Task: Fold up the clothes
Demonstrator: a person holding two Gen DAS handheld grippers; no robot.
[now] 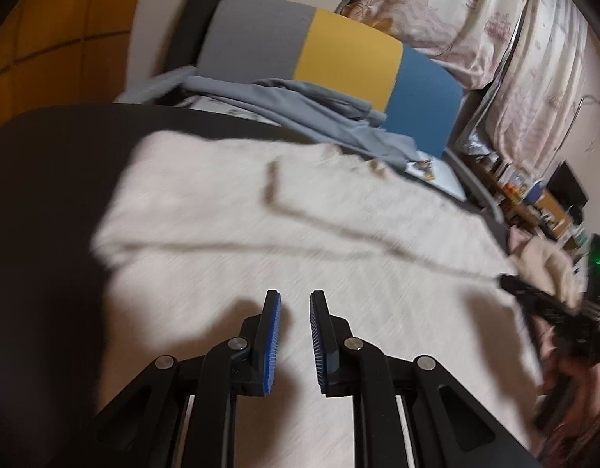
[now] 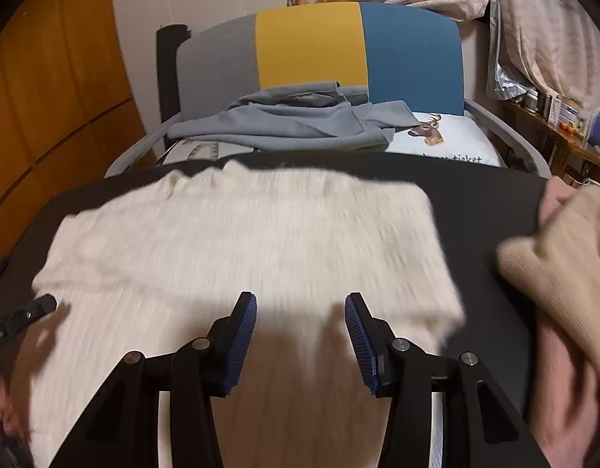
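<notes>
A white knitted sweater (image 2: 237, 241) is lying spread flat across the dark table (image 2: 479, 202), filling most of its top, which is giving both grippers a smooth surface to fold on. In the left wrist view a fold line is running across the sweater, so one part seems already laid over the body, probably to narrow it before the next fold. The left gripper (image 1: 296, 335) is hovering over the near part of the sweater with its jaws nearly together, only a thin gap between them and no cloth caught in it, so it is gripping nothing. The right gripper (image 2: 301, 335) is standing with its jaws wide apart above the near right part of the sweater, also empty, seemingly released after a fold. A beige garment (image 2: 565, 257) is lying bunched at the right edge of the table, likely waiting its turn. Behind the table, grey clothes (image 2: 292, 121) are draped over the seat of a grey, yellow and blue chair (image 2: 311, 43), kept clear of the working area.
</notes>
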